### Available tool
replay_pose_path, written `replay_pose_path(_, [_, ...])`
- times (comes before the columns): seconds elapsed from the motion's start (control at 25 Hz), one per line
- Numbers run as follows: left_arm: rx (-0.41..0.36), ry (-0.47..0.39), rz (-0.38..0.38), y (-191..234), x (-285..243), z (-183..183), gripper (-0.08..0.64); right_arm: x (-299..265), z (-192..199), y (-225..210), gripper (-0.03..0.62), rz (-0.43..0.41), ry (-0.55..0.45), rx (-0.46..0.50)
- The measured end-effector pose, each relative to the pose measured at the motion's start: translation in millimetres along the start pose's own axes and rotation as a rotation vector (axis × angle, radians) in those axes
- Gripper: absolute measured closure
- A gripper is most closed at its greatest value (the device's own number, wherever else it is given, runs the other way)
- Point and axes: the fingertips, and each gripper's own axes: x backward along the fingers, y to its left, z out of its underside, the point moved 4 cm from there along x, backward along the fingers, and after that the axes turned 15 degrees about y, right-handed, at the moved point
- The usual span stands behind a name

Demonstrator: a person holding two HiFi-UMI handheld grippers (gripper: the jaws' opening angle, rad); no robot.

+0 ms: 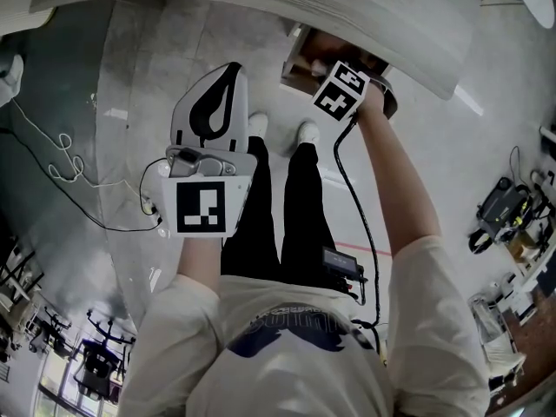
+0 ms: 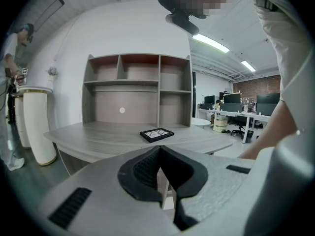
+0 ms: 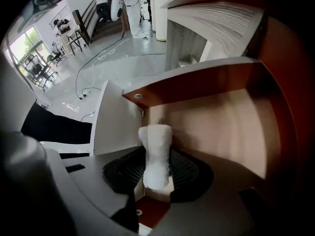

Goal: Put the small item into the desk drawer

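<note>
The right gripper (image 3: 156,173) is clamping the small white item (image 3: 155,146) between part-spread jaws, its long axis pointing into the open drawer (image 3: 231,127) just ahead.

The small item (image 3: 155,154) looks fuzzy, perhaps cloth; the drawer (image 3: 221,117) is smooth matt wood.

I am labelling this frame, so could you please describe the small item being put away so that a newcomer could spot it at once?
Below the light wood-grain desk, the open drawer with reddish-brown edges is where the right tongs reach. Clamped between them is a small white fuzzy roll, the only pale, soft thing against the drawer's brown wood.
</note>
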Motion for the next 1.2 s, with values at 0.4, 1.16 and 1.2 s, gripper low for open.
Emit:
replay_pose_path(0.4, [0.002,-0.003,0.002,1.7,0.6,-0.1,0.552,-1.6,-0.7,1.0,0.457,-0.008,0.013,0.012])
replay_pose_path(1.16, [0.011,0.02,-0.011,2.8,-0.6,9.1,0.552,6.6,2.5,4.0,0.399,-0.12,-0.067,-0.013])
replay_pose_path(1.2, [0.013,0.02,-0.012,3.0,-0.2,9.8,0.552,8.2,1.9,4.1,0.399,-0.127,-0.078,-0.023])
